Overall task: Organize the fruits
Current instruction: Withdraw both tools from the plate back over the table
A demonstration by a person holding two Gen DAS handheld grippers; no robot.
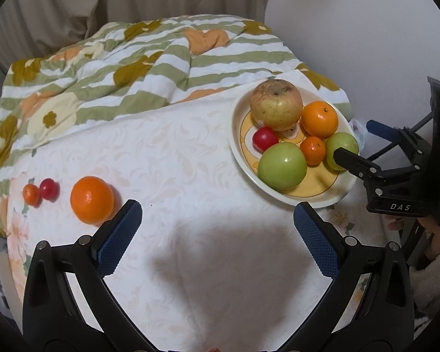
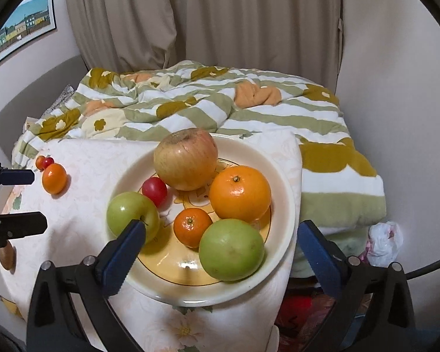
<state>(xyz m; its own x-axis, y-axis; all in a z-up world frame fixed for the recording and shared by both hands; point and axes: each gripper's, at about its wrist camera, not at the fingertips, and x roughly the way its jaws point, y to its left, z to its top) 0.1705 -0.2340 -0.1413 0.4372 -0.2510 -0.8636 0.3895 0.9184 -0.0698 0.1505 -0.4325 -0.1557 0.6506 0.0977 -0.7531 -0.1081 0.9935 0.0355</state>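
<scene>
The plate sits at the table's right corner, its rim near the edge, holding six fruits; three more, led by an orange, lie far left; open cloth between; left gripper and right gripper gape wide, empty.

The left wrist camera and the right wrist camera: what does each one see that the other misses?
Only the left view shows the person's hand holding the right gripper at the plate's edge. Only the right view shows a framed picture on the wall and a plastic bag. Both show the plate holding six fruits, three loose fruits on the cloth, the striped blanket and open grippers.
</scene>
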